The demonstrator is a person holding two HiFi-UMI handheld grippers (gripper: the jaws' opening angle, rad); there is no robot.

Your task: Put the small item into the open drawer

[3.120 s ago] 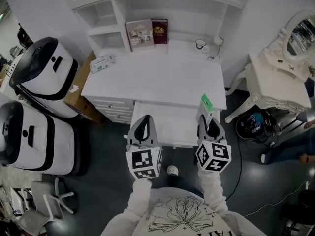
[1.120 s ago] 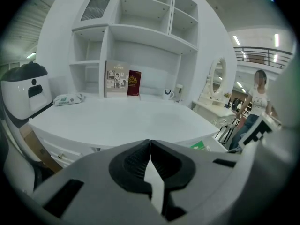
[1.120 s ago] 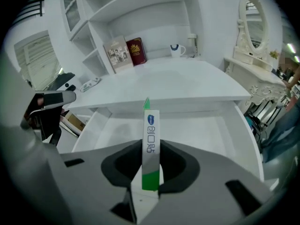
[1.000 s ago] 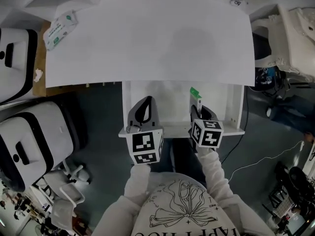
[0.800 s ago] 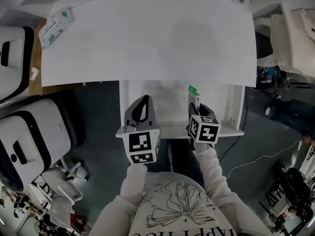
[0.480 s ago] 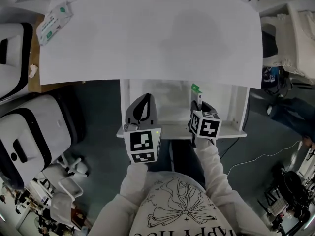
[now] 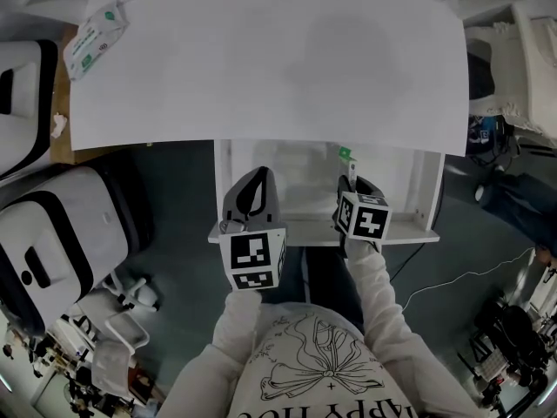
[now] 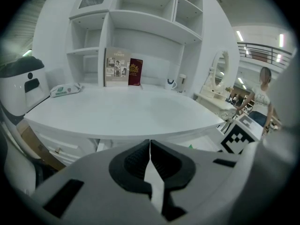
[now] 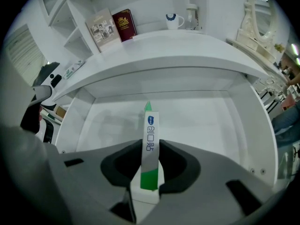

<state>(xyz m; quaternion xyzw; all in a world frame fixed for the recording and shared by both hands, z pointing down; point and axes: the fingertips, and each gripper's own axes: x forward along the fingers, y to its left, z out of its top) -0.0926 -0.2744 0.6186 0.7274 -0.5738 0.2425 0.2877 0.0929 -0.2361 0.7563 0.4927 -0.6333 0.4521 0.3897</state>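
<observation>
White drawer open below counter. Just been opening rt claw round small box: let go low & gently. Lft claw pressed together.

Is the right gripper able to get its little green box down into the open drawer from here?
Probably yes. The right gripper hangs over the open drawer with the small box between its jaws, which have just been opening. The drawer floor below it looks bare, so nothing seems in the way.

Lit brightly and evenly from above, washing out the white desk top, with soft shadow under its front edge. Bowed and black-cornered around it in both gripper views, blurred nearest the lens.
</observation>
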